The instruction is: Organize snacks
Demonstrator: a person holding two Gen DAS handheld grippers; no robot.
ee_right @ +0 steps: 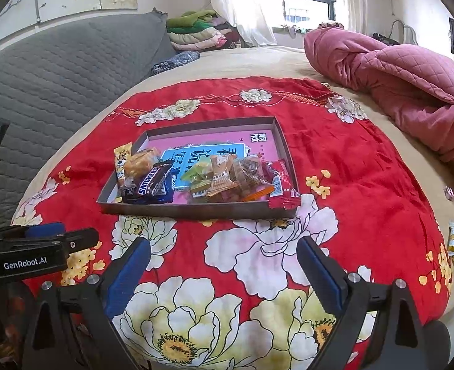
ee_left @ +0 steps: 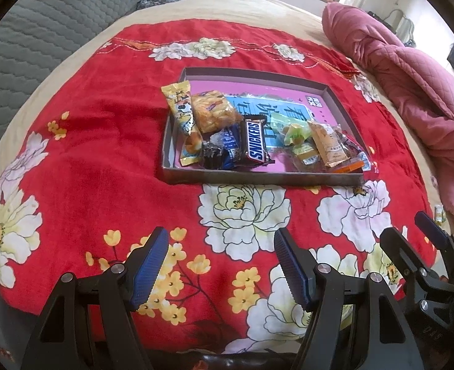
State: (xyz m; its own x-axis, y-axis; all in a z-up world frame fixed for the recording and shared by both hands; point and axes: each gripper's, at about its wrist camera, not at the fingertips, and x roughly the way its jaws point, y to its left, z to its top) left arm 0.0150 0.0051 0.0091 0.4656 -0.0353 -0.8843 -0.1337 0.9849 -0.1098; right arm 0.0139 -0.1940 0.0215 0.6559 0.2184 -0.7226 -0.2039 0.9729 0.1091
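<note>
Both tools empty: left gripper [ee_left: 220, 265] and right gripper [ee_right: 224, 274] gape wide above red floral cloth [ee_left: 103, 154]. Snacks [ee_left: 254, 141] piled in shallow box [ee_left: 257, 180] ahead.

Each claw [ee_left: 220, 265] has two black plastic arms with triangular cut-outs, silver round screws [ee_left: 117, 267] and blue ribbed pads [ee_left: 148, 273]. The left claw [ee_right: 46, 236] carries white "GenRobot.AI" lettering [ee_right: 25, 265].

"SNICKERS" on brown candy bar wrapper [ee_left: 255, 142] in tray. "GenRobot.AI" on left gripper [ee_right: 26, 265] body. Large Chinese characters on tray floor [ee_left: 288, 104], illegible.
</note>
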